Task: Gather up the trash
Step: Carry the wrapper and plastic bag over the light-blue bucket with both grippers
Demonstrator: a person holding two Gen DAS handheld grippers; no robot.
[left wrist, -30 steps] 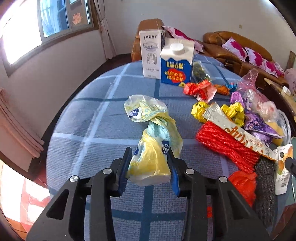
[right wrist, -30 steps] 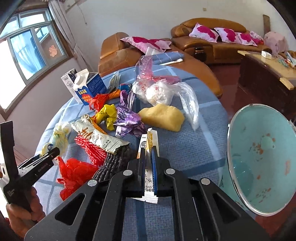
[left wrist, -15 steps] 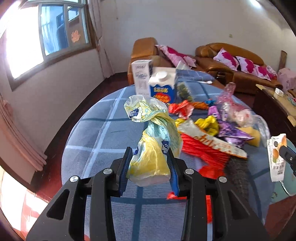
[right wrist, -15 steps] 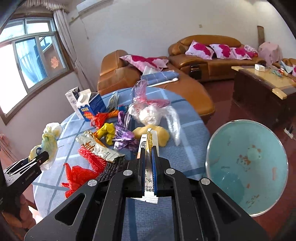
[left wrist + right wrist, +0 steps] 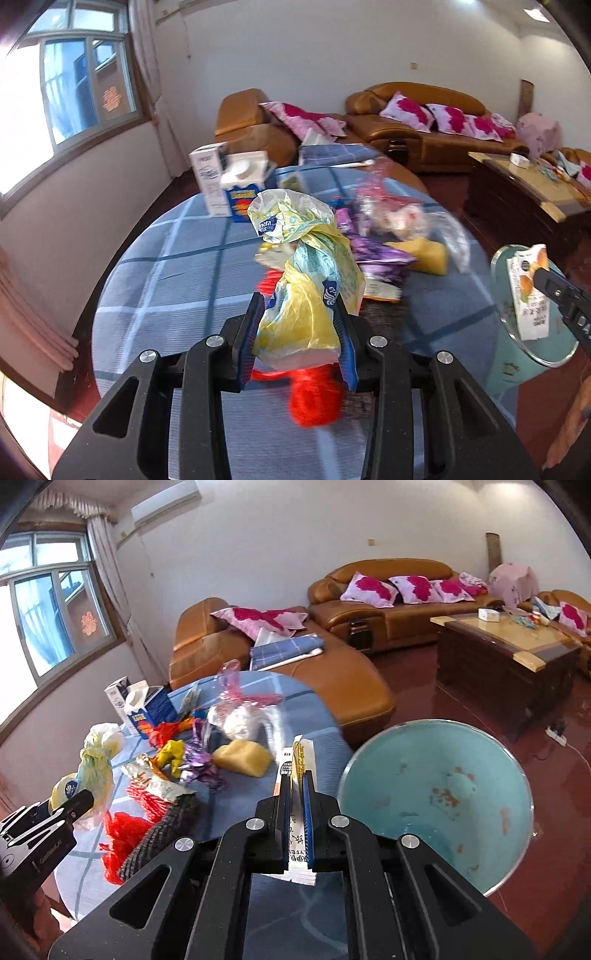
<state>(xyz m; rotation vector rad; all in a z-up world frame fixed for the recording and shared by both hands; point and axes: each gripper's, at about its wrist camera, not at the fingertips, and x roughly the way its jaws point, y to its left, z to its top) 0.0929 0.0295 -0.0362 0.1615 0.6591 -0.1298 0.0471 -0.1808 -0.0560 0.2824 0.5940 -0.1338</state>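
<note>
The left gripper [image 5: 299, 325] is clamped on a crumpled yellow and pale green plastic bag [image 5: 306, 280], held above the round blue checked tablecloth [image 5: 177, 280]. The right gripper [image 5: 295, 808] pinches a flat white paper carton [image 5: 301, 764] at nine o'clock of the round teal plastic bin [image 5: 436, 797]. Mixed wrappers [image 5: 177, 768] litter the tablecloth at ten o'clock.

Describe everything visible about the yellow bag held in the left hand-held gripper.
The yellow bag is thin, crinkled plastic film, pale yellow shading to greenish, with small blue printed logos. It is twisted at its middle and flares into a puffed, partly translucent top. The left hand-held gripper is shut on its lower bulge, blue pads pressing both sides. It stands roughly upright, lifted above the table. The right wrist view shows it too.
</note>
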